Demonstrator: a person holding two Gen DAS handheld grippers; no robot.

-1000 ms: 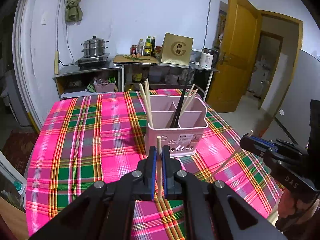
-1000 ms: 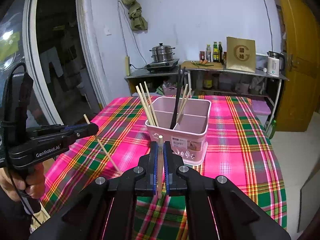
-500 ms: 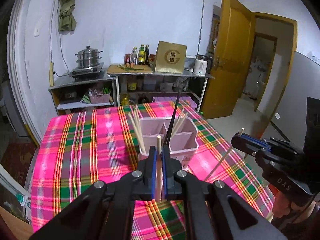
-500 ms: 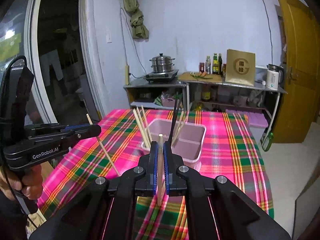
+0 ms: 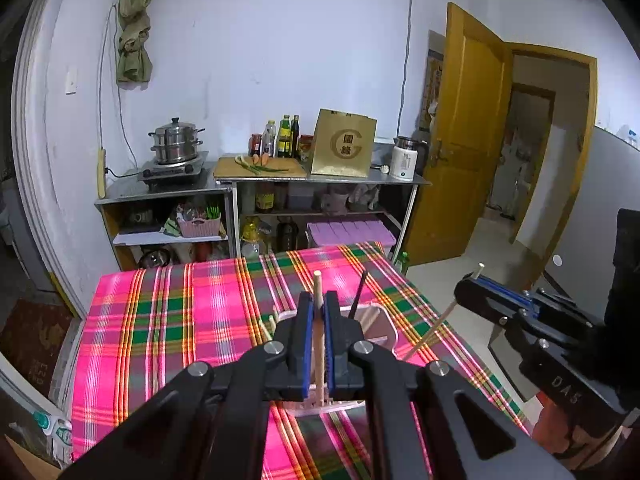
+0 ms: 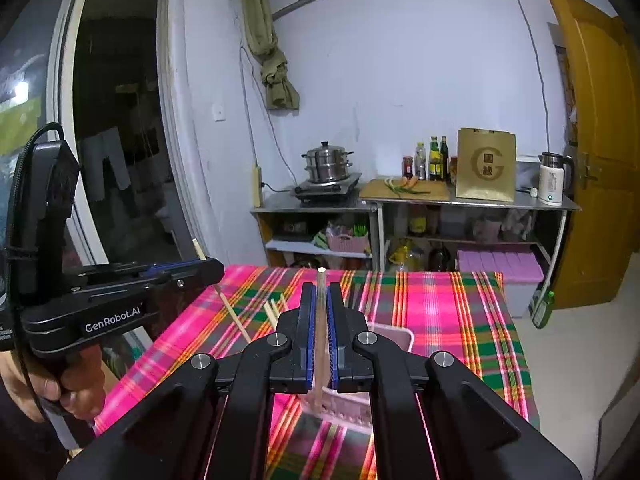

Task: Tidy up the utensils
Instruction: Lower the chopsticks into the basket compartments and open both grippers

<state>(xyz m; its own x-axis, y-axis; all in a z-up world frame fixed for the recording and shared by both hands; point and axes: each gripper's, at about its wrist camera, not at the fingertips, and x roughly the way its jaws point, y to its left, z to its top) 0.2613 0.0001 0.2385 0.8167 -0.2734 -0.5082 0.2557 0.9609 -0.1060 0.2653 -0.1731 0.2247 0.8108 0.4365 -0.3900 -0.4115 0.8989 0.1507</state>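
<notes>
Two grippers, left (image 5: pixel 316 334) and right (image 6: pixel 320 334), each pinch one upright wooden chopstick (image 5: pixel 318 320) directly above the pink utensil caddy (image 5: pixel 380 330) mid-table; you need only lower them.

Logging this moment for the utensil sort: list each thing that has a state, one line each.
left gripper: shut on a wooden chopstick
right gripper: shut on another wooden chopstick
pink utensil holder: upright, chopsticks inside
yellow door: open

Both grippers (image 5: pixel 316 312) (image 6: pixel 320 308) higher — chopsticks aloft.
</notes>
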